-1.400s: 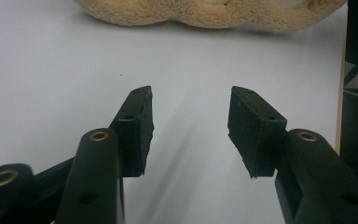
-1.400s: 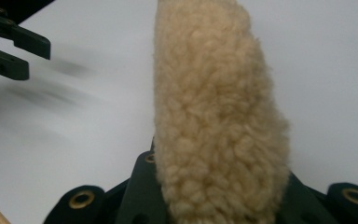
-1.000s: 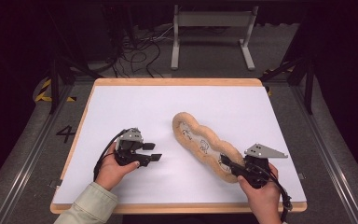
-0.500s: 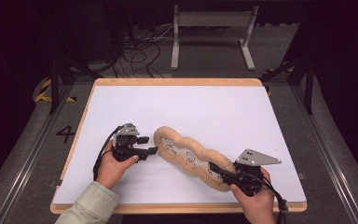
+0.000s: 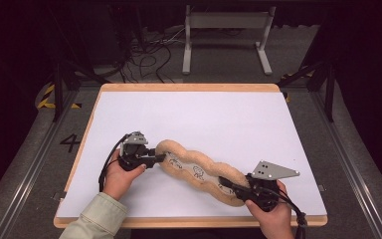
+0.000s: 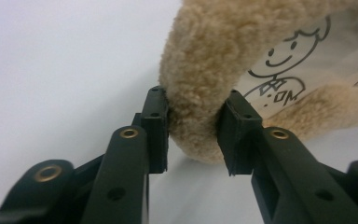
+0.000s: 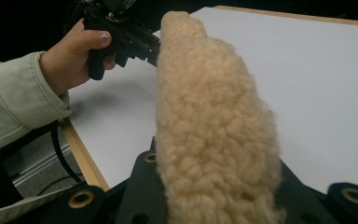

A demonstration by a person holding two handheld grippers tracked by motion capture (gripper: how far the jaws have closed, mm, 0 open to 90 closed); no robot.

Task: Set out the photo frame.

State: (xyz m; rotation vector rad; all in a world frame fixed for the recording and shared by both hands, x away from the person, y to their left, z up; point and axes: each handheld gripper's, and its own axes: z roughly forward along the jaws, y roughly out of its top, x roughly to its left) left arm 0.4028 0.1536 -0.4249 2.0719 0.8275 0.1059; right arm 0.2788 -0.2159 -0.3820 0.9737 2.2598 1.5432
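A: High view, item one?
B: Fleece pad (image 5: 199,169), tan pile, printed lining, lying diagonally on the white table (image 5: 219,114) near its front edge. Left gripper (image 5: 160,158) at its far-left end, right gripper (image 5: 227,182) at its near-right end.

A: Left gripper view?
B: Jaws clenched on the pad's rounded fleece edge (image 6: 193,70); cartoon-figure lining (image 6: 289,60) beside it.

A: Right gripper view?
B: Jaws clamped on the pad's fleece (image 7: 214,135); the person's left hand (image 7: 77,58) beyond.

A: Progress?
B: Both ends grasped; lifting, spreading or folding judged outstanding.

A white-topped table (image 5: 204,119) with a wooden rim stands on grey floor (image 5: 25,164), cables (image 5: 151,59) and a metal stand (image 5: 224,30) behind in the dark.
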